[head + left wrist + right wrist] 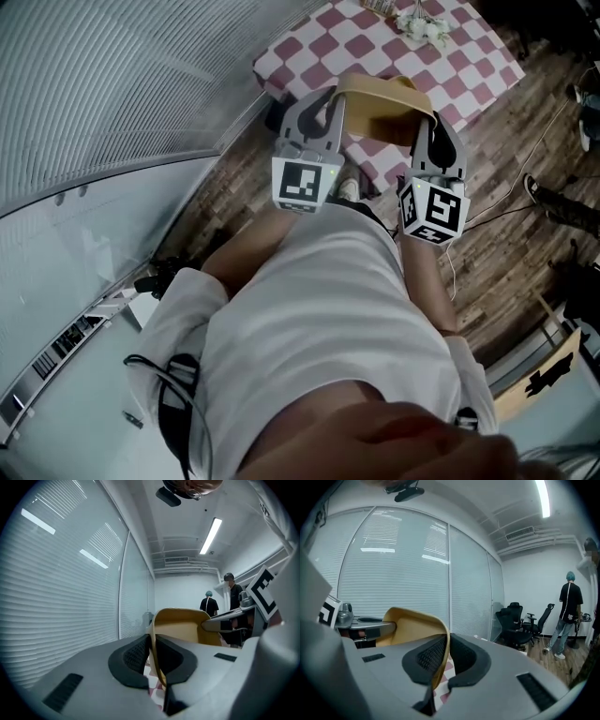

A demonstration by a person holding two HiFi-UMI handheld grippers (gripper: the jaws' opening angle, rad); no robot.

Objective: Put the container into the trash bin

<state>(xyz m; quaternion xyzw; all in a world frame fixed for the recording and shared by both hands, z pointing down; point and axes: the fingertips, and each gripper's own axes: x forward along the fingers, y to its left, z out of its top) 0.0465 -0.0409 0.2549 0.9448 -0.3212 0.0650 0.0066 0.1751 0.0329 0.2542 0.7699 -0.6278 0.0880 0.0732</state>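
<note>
Container (384,98) spans between both grippers, over the checkered bench (309,47).
Left gripper (152,658) and right gripper (444,656) each clamped on its thin rim; risk — uneven pull could flex it, one pinch slips, container tips.

Person, centre of the head view: white short-sleeved shirt (319,319), creased across the front. Black cable (169,398) looped at lower left, beside the sleeve. Left gripper (326,105) and right gripper (431,131), upper centre: grey moulded housings, each bearing a cube (305,184) faced with black-and-white square markers. Pads (133,654) black, cross-hatched in texture; rectangular black insets on the grey shells.
</note>
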